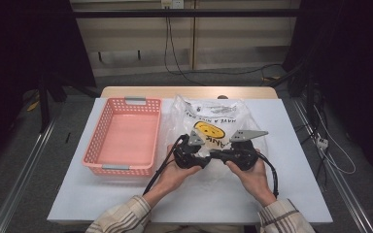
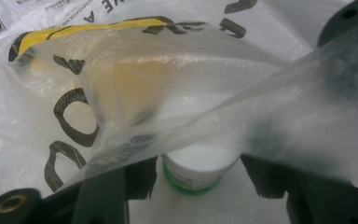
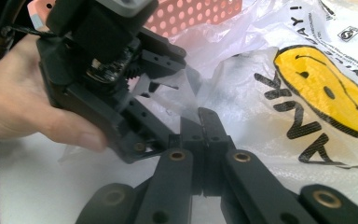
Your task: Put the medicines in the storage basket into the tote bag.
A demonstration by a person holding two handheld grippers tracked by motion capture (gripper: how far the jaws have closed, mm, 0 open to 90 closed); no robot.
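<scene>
The right tongs (image 3: 204, 122) have their two black jaws pressed together, and in the right gripper view the tips sit at the near edge of the clear plastic bag (image 3: 270, 98); whether a fold of film is pinched between them cannot be told. The left tongs (image 3: 168, 79) stand partly apart, just beside the right ones and slightly beyond them, with their jaws in the loose film of the bag's mouth. In the left gripper view a layer of that bag (image 2: 177, 79) is draped over both jaws, which are spread to either side with nothing pressed between them. Between those spread jaws and a little ahead of them stands a small white jar with a green rim (image 2: 196, 169), under the lifted film and touching neither jaw. In the high view the left tongs (image 1: 190, 151) and right tongs (image 1: 237, 154) are side by side at the near end of the bag (image 1: 209, 114), each held in a hand, the left hand (image 1: 172, 174) and the right hand (image 1: 252, 178) coming from the near edge of the worktop (image 1: 291, 194). The bag stretches away from the tongs, its yellow smiling face and black lettering just beyond them. A pink basket (image 1: 124, 136) lies to the left of the left tongs, apart from the bag.
</scene>
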